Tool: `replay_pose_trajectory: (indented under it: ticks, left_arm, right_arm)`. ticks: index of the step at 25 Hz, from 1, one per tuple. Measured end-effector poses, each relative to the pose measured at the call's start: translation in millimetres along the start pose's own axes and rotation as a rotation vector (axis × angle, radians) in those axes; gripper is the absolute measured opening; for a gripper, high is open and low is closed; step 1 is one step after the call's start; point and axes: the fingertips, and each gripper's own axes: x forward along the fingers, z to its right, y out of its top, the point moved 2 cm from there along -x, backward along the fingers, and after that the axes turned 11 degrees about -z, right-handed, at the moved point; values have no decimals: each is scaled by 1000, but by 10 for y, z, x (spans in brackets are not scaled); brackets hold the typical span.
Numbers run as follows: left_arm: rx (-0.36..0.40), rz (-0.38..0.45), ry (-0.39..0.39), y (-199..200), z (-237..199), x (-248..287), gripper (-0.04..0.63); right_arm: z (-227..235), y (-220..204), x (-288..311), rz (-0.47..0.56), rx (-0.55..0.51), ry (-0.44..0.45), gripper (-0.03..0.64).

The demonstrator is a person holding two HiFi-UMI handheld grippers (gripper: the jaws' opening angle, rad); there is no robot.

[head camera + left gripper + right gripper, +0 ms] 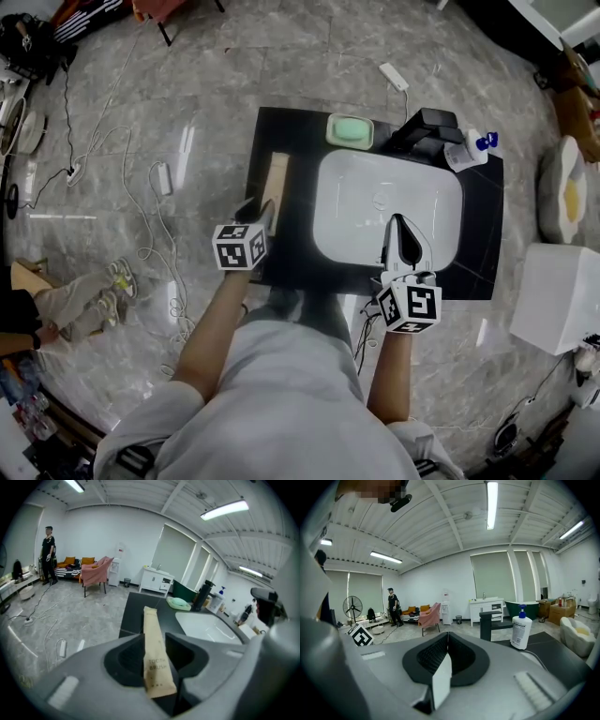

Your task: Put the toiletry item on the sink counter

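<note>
A tan paper toothbrush packet [275,187] lies lengthwise on the black sink counter [478,216], along its left edge. My left gripper [255,214] sits at the packet's near end. In the left gripper view the packet [152,639] runs between the jaws with a gap on each side, so the left gripper [153,637] is open. My right gripper [401,230] hangs over the front right of the white basin [375,202]. In the right gripper view its jaws meet, so the right gripper [448,637] is shut with nothing in it.
A green soap dish [350,130] and a black faucet [424,128] stand at the counter's back. A white pump bottle [466,152] stands at the back right. Cables and a power strip [394,76] lie on the floor. A seated person's legs [56,300] show at the left.
</note>
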Motion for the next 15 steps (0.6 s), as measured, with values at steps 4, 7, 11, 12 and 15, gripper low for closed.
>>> replay_pose_trajectory:
  ticks: [4,7,11,12,15]
  left_arm:
    - [11,38,4,73,-25,-156,116]
    - [36,78,12,189,-14,-314,102]
    - [84,136,7,364,69,-538,91]
    - [101,151,7,409,93,-599,88]
    - [151,187,10,527,157,-775,79]
  right_arm:
    - [-59,29,-68,9,-3,-5,3]
    - [-117,70,-124,20,-10,-11,3]
    - [-207,131,-205,37,-22,-15,3]
    - [-232,147,-223,41,-24,-15,3]
    - [-305,194,-281,54,-30,-14,3]
